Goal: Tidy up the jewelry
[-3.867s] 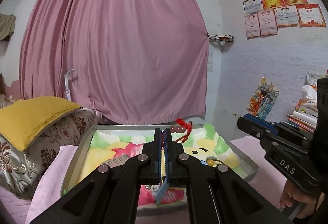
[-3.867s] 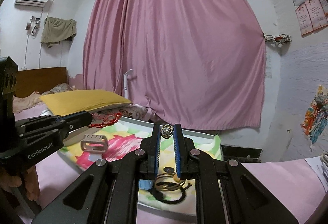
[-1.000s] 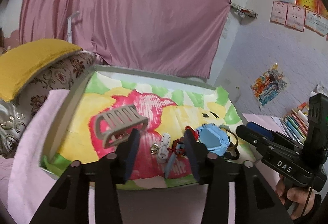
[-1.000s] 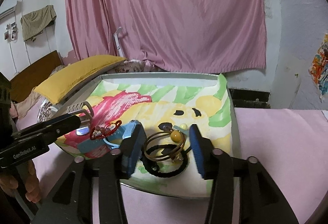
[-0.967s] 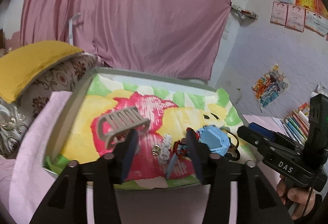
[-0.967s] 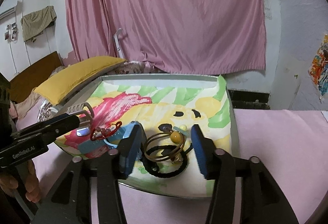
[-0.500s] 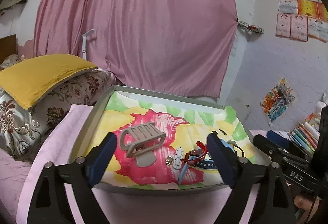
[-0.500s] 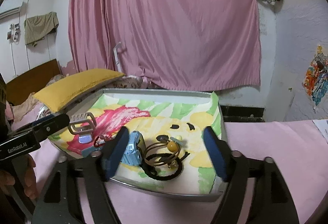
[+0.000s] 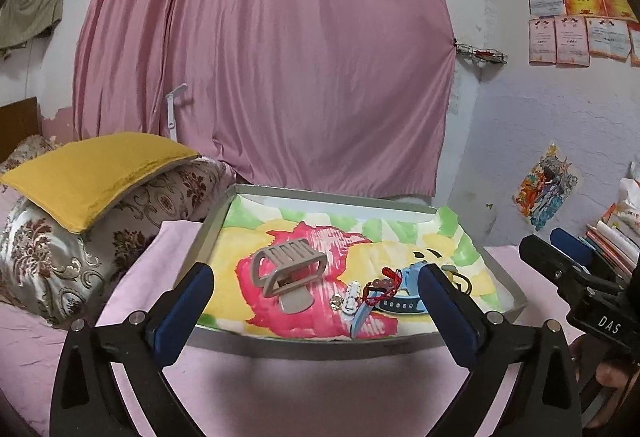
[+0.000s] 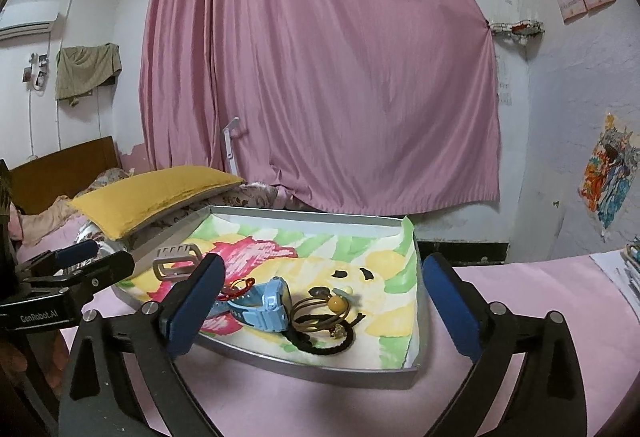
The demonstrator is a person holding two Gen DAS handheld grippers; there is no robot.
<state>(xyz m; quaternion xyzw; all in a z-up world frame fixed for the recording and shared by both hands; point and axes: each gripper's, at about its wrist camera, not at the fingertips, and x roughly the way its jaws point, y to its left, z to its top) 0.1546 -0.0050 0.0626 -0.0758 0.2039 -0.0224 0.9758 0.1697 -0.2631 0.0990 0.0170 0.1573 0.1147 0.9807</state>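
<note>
Blue pads on the left gripper (image 9: 316,287) are spreading wide, nothing between them; the right gripper (image 10: 322,285) is likewise opening and carries nothing. Both stand short of the tray (image 9: 208,233), near its 6 o'clock rim. Inside, on the painted liner, the grey hair claw (image 9: 289,266) lies near centre. Toward 4 o'clock sit a white clip (image 9: 352,298), a red cord bracelet (image 9: 385,283) and a blue watch (image 10: 262,307), touching or overlapping. At 5 o'clock lie 2 items: bronze bangle (image 10: 320,311) over black hair tie (image 10: 324,346). Judgement: collection appears complete; separating the tangled cluster remains.
</note>
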